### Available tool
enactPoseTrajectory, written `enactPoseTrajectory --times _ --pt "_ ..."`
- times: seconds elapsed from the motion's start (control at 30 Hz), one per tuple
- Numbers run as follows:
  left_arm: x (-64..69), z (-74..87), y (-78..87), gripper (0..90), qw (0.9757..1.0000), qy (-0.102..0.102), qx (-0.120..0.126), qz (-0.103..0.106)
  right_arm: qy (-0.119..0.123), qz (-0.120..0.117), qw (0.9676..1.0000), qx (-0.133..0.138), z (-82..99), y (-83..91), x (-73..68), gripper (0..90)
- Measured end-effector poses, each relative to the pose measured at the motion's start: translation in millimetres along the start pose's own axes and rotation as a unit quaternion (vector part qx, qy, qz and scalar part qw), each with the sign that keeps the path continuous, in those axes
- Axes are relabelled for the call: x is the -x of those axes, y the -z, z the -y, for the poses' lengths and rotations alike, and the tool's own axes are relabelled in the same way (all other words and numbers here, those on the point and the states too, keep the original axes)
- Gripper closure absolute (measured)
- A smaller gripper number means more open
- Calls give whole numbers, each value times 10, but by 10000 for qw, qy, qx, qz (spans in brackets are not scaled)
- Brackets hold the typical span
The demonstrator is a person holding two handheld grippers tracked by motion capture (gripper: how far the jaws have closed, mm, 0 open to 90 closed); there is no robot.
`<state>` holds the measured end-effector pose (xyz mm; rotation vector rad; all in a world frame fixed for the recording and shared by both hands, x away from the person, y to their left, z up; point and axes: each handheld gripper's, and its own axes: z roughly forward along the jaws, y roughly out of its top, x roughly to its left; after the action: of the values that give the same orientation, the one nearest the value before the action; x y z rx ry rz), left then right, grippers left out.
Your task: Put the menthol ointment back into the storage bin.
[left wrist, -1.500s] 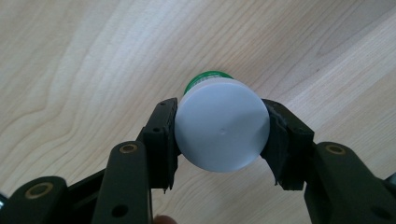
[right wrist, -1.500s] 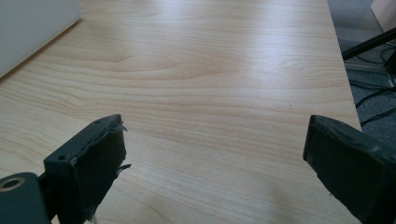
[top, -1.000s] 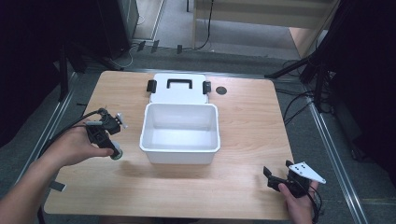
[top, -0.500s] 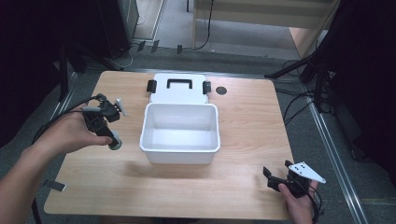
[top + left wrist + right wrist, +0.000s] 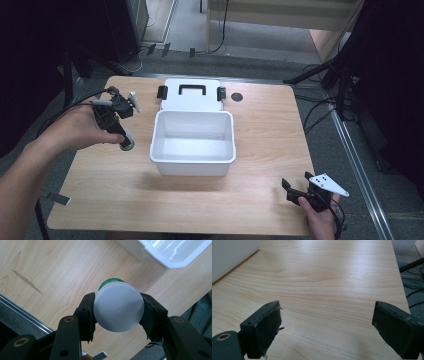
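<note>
One small white-capped bottle (image 5: 117,308) sits clamped between the jaws of my left gripper (image 5: 114,125), just left of the white bin (image 5: 193,162), so I should clear its near-left rim before releasing, my right gripper (image 5: 300,192) idling spread apart near-right.

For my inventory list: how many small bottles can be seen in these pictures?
1. The one small bottle, white-capped with green below the cap, is held between the fingers of the left gripper, left of the white bin. None shows inside the bin.
</note>
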<state>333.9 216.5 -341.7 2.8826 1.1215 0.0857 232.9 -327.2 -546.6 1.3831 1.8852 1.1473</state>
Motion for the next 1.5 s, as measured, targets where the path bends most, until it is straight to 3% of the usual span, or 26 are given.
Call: enactPoseTrajectory --times 0.2,0.73,1.5 --pt "8 -98 75 516 10000 -36 31 -34 37 -10 10000 26 3 9 -8 49" --pt "132 -330 288 516 9994 -288 24 -171 56 -31 10000 -33 1 1 -13 50" --pt "347 -677 207 515 9979 -613 27 -204 40 -67 10000 -30 0 -3 -7 56"
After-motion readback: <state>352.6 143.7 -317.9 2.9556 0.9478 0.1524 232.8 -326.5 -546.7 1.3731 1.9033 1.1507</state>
